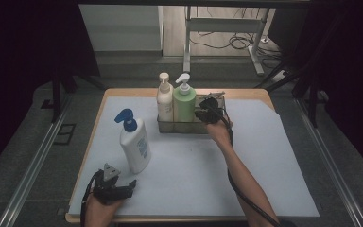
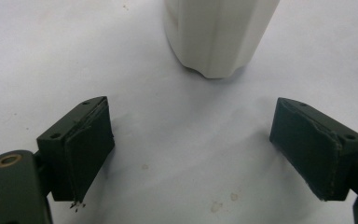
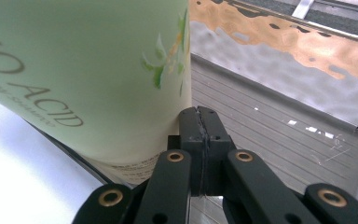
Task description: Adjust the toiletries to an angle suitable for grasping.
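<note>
Right tool sits inside the metal tray just beside the green bottle, jaws pressed together on nothing. A cream bottle stands beside the green one, whose label is partly cut off in the right gripper view. Left tool rests on the bench, jaws wide and empty, near the blue-pump bottle.

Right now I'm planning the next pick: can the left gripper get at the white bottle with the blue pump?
Probably yes. The left gripper has its jaws wide open, and only bare table cover lies between it and the white bottle.
</note>
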Motion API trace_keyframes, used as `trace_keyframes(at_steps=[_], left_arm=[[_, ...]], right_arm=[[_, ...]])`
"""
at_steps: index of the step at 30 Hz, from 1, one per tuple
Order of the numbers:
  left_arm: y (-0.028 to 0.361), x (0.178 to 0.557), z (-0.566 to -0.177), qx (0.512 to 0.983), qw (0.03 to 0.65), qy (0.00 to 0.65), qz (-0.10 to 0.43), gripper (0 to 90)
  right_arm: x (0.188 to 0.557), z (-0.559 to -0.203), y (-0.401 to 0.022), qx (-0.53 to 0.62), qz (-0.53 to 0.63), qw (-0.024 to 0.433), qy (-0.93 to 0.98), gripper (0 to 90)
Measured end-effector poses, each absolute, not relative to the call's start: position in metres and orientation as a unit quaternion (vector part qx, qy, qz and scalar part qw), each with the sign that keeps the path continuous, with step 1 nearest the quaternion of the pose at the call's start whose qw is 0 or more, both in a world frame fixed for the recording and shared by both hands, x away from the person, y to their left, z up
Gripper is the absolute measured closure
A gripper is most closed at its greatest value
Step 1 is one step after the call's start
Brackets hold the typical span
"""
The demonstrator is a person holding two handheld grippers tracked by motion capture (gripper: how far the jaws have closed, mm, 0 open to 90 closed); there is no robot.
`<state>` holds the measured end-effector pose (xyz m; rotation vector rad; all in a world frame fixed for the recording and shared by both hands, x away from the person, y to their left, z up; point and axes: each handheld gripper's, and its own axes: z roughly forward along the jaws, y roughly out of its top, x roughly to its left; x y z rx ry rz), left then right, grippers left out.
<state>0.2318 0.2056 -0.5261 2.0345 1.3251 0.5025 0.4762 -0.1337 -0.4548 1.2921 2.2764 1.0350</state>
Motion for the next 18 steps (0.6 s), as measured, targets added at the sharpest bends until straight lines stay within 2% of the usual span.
trace_keyframes(at_steps=[3,7,13,16,18], left_arm=[[0.206,0.232,-0.526,0.776,0.325,0.505,0.192,12.8],[0.206,0.232,-0.526,0.776,0.325,0.505,0.192,12.8],[0.206,0.232,-0.526,0.776,0.325,0.505,0.192,12.8],[0.206,0.232,-0.526,0.776,0.325,0.505,0.192,12.8],[0.206,0.232,-0.526,0.776,0.325,0.505,0.192,12.8]], right_arm=[[0.476,-0.455,-0.134,0.453,0.362,0.164,0.798,88.9],[0.476,-0.455,-0.136,0.449,0.353,0.171,0.802,81.0],[0.472,-0.452,-0.143,0.443,0.35,0.179,0.806,75.5],[0.47,-0.449,-0.148,0.443,0.353,0.182,0.804,71.2],[0.468,-0.446,-0.152,0.44,0.356,0.183,0.804,64.4]])
